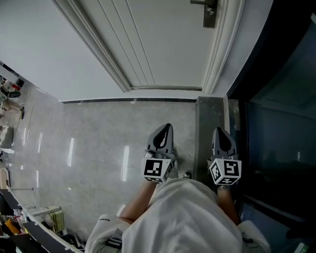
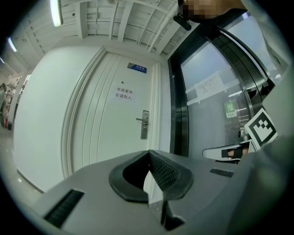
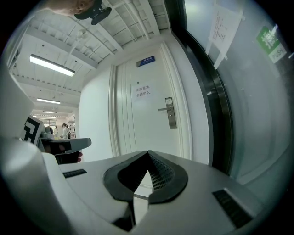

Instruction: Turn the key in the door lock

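One lock plate (image 1: 210, 15) with a lever handle (image 2: 139, 120) sits at the right edge of the white door (image 1: 163, 44) ahead; I cannot tell whether a key is in it. My tongs hang well short of it over the grey floor (image 1: 98, 148). The left gripper (image 1: 166, 128) and the right gripper (image 1: 221, 131) are side by side, each with its jaws pressed together on nothing. A dark glass wall (image 1: 281, 123) runs along my right.

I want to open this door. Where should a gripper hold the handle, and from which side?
Probably grip the handle near its free left end, coming straight on with jaws above and below: it is a level bar running left from the plate.
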